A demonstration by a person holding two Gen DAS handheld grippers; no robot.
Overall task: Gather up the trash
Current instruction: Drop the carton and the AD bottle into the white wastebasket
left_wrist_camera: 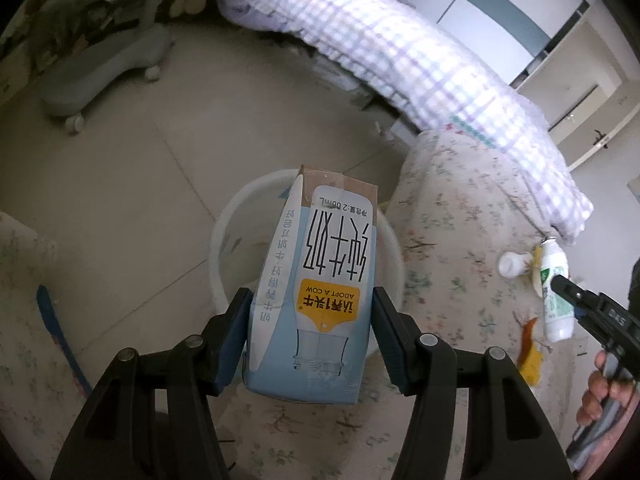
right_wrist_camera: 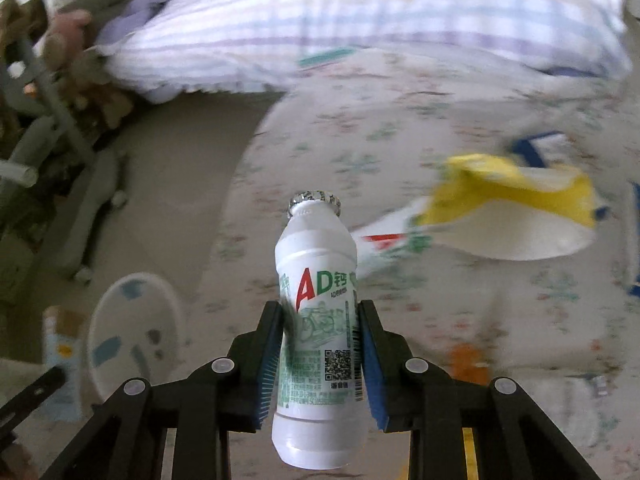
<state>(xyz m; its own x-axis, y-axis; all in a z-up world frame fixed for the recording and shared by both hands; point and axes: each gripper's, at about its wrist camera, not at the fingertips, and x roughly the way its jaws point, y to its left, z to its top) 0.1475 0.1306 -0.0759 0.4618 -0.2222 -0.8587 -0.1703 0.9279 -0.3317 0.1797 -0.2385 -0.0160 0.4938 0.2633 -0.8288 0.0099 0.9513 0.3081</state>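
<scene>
My left gripper (left_wrist_camera: 312, 300) is shut on a light blue milk carton (left_wrist_camera: 320, 280) and holds it above a white round bin (left_wrist_camera: 224, 240) on the floor beside the bed. My right gripper (right_wrist_camera: 320, 312) is shut on a white AD calcium drink bottle (right_wrist_camera: 316, 320) above the floral bed sheet. In the left wrist view the right gripper (left_wrist_camera: 560, 280) and its bottle (left_wrist_camera: 556, 292) show at the right edge. In the right wrist view the bin (right_wrist_camera: 132, 332) and the carton (right_wrist_camera: 60, 356) show at lower left.
A yellow and white wrapper (right_wrist_camera: 508, 208) and an orange scrap (right_wrist_camera: 468, 360) lie on the bed (right_wrist_camera: 400, 140). A small white bottle (left_wrist_camera: 510, 265) lies on the sheet. A checked quilt (left_wrist_camera: 400, 52) lies along the bed. A grey wheeled chair base (left_wrist_camera: 100, 68) stands on the tiled floor.
</scene>
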